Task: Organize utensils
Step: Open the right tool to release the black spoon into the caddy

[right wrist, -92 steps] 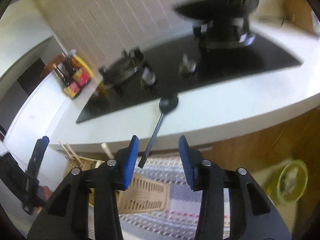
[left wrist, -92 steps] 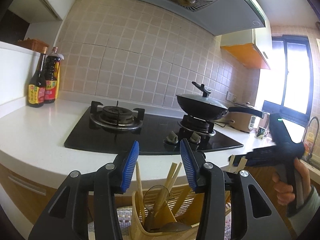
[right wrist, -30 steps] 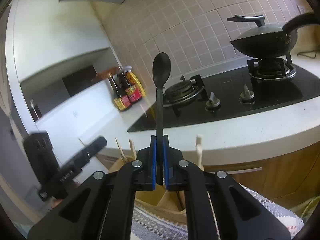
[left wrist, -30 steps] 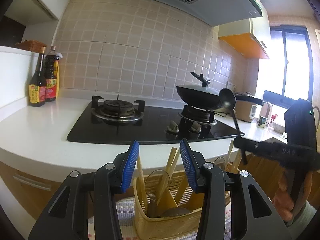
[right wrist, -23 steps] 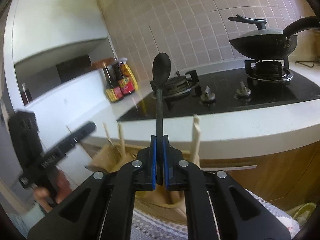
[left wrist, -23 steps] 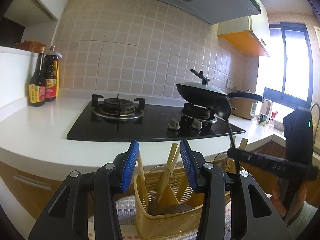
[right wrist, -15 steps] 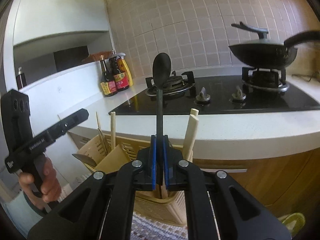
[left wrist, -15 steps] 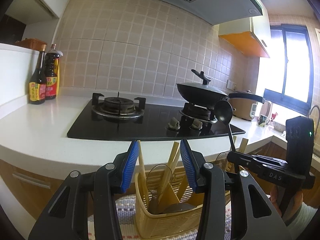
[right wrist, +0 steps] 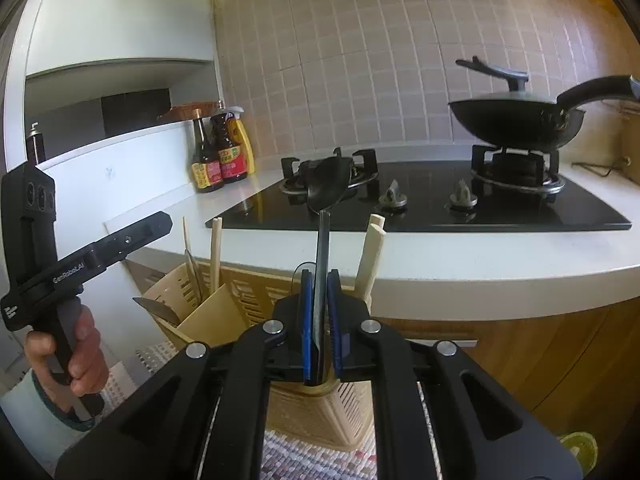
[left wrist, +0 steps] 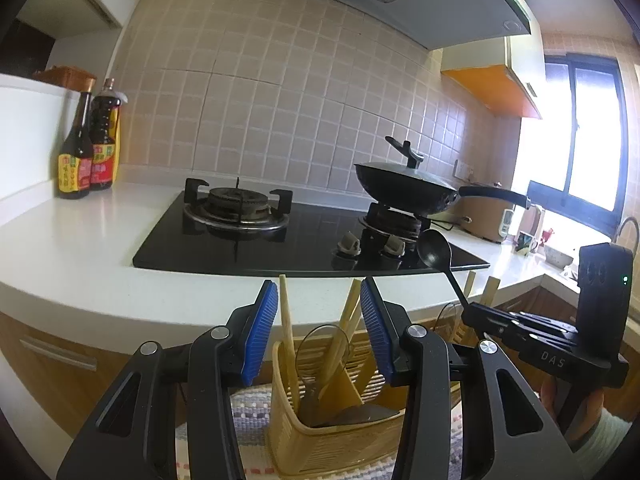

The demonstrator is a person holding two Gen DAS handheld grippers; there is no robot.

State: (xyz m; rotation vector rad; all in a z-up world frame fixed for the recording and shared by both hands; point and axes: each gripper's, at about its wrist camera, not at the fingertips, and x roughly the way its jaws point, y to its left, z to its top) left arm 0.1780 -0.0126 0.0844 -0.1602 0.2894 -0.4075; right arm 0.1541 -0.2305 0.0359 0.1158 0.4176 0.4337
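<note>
My right gripper (right wrist: pixel 320 280) is shut on the thin handle of a black spoon (right wrist: pixel 329 184), whose bowl leans forward above the jaws. Right below it stands a yellow slotted utensil basket (right wrist: pixel 304 404) holding wooden chopsticks (right wrist: pixel 372 256) and a metal blade (right wrist: pixel 154 308). In the left wrist view the spoon (left wrist: pixel 434 250) and right gripper (left wrist: pixel 470 312) hover over the basket's (left wrist: pixel 304 436) right end. My left gripper (left wrist: pixel 319 292) is open and grips nothing; the basket and chopsticks (left wrist: pixel 285 312) show beyond its fingers. It also appears at the left (right wrist: pixel 166 220), held by a hand.
A white counter (left wrist: pixel 120 292) overhangs the basket, carrying a black gas hob (left wrist: pixel 312 248), a lidded wok (left wrist: pixel 404 188) and sauce bottles (left wrist: pixel 88 148). A rice cooker (left wrist: pixel 484 216) sits at the far right. The basket rests on a woven mat (left wrist: pixel 248 412) before wooden cabinets.
The right gripper has sunk with the spoon toward the basket's right end, and the spoon's bowl now tips forward in the jaws. The left gripper has stayed put.
</note>
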